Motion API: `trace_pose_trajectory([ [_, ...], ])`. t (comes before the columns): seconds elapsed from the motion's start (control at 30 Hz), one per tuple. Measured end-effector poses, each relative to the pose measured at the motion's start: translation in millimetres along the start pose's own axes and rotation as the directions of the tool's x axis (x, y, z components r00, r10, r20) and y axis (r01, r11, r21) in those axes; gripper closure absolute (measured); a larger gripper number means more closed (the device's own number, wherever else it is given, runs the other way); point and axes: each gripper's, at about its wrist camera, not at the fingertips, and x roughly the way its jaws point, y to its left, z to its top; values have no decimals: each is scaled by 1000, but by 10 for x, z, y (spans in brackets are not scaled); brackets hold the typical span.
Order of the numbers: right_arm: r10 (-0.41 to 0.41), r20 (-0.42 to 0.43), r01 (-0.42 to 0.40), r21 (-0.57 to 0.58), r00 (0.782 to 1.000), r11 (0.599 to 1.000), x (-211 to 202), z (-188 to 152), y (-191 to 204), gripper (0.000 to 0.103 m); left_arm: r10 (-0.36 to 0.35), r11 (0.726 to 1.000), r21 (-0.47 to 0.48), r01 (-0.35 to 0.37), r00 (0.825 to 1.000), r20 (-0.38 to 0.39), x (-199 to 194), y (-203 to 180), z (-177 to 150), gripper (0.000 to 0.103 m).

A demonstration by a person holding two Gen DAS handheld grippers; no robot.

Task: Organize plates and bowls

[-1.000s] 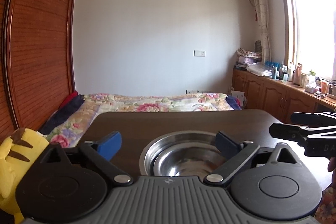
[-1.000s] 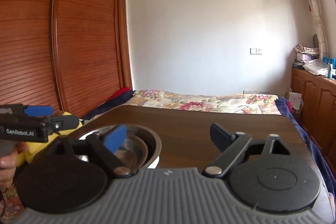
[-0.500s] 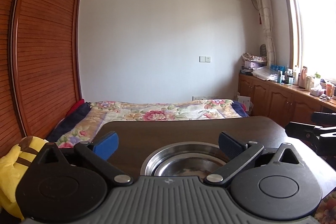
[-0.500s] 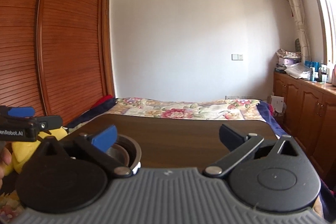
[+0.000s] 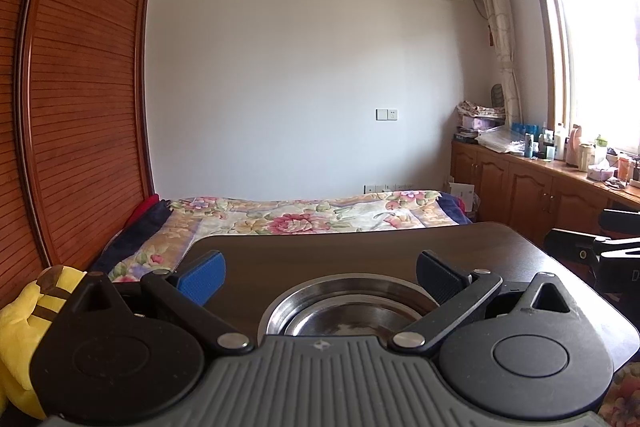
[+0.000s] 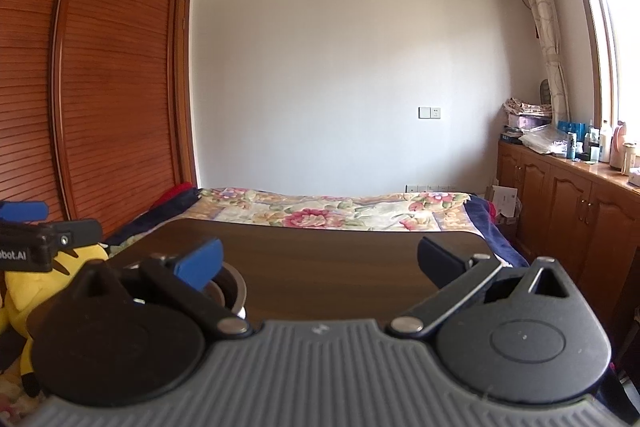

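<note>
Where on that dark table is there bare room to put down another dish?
The table is bare from the nested steel bowls to its far edge by the bed, and to its right edge. Only the near left, around the bowls, is taken.

White lettering reading "bot.AI" stood on the black body of the left gripper (image 6: pixel 24 213) at the right wrist view's left edge, its start cut off. On the right gripper (image 5: pixel 600 247) a single white "D" showed, perhaps the start of a longer word.
</note>
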Motion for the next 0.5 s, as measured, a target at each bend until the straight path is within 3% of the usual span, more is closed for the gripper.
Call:
trace_pose_trajectory([
  [0.5,-34,-23,34,-1,999,999,-12,-145,33,0,15,1000,13,-14,998,-53,71,-68,-173,0],
])
